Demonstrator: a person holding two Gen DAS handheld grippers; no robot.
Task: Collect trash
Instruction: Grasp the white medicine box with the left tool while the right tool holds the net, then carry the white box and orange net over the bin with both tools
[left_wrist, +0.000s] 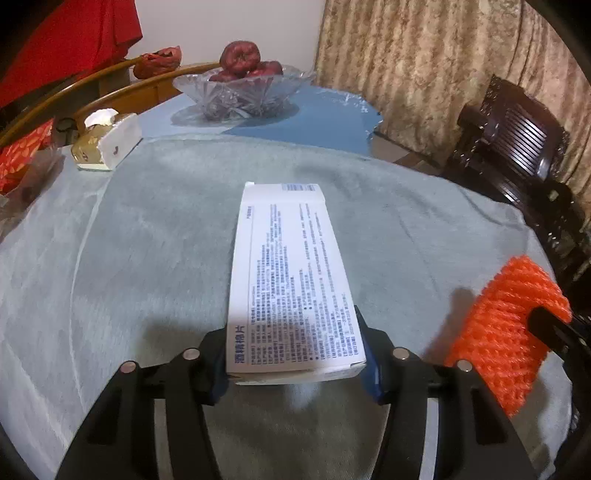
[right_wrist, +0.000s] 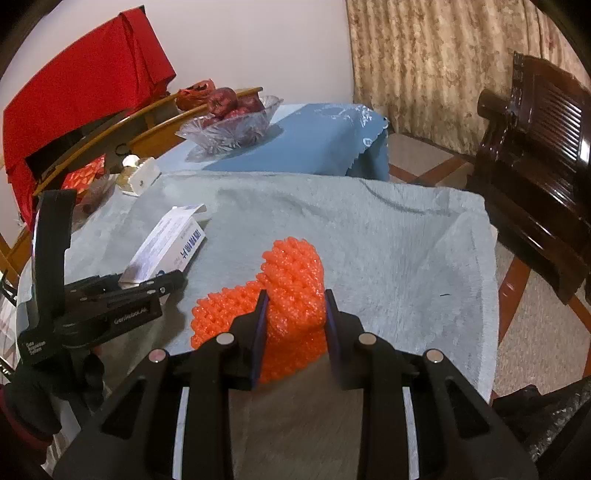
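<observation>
Left hand-held gripper (left_wrist: 295, 354): I pinch the long white printed cardboard box (left_wrist: 291, 284), centre frame, raised over the grey cloth-covered tabletop (left_wrist: 147, 240).
Right hand-held gripper (right_wrist: 293, 328): I clamp the orange foam mesh sleeve (right_wrist: 291, 295), lower centre.

Dim, warm indoor lighting, kinda grainy all over. Heavy fisheye bend with black vignette in the corners. Soft shadows thrown forward-left on the pale grey-blue fuzzy table cloth (left_wrist: 147, 236). Small print on the white rectangular cardboard box (left_wrist: 291, 284) smeared, barely readable up close.
</observation>
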